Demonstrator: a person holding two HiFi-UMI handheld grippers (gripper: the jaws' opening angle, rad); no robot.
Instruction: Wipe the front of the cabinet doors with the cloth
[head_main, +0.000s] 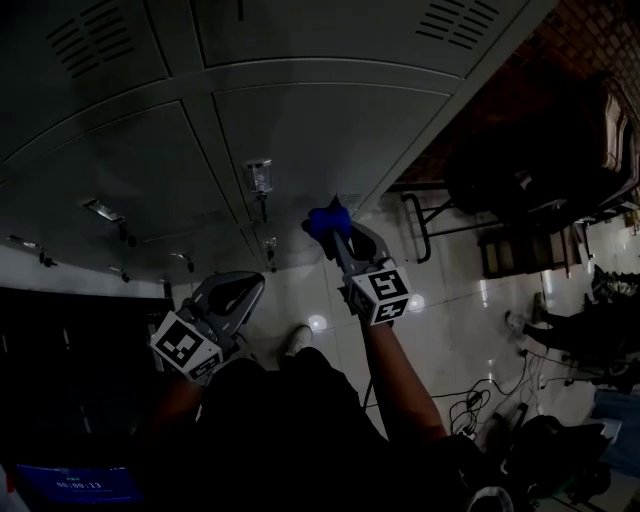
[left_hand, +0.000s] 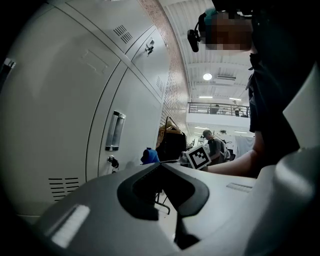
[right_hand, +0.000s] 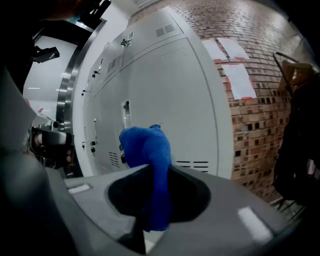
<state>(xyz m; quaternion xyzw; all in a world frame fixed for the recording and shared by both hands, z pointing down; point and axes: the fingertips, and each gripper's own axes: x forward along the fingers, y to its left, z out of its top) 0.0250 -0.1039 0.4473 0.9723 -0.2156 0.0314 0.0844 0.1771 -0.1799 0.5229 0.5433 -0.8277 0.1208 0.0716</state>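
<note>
Room: grey cabinet doors (head_main: 330, 130) are seen above a glossy tiled floor (head_main: 450, 330).
Cloth: 1 blue cloth (right_hand: 145, 145) is held up close to a door front; contact cannot be told.
Right gripper (right_hand: 156, 175): jaws are clamped on the cloth.
Left gripper (left_hand: 161, 167): jaws are pressed together, nothing between them.

Head view very dim; gripper views brighter, fisheye-bent, ceiling lamp (left_hand: 207, 76) glaring.

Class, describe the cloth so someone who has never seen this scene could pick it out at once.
Look at the wall of grey cabinet doors. In front of them the right gripper holds up a bunched cloth, clamped between its jaws. It is the only bright blue thing against the grey metal.
</note>
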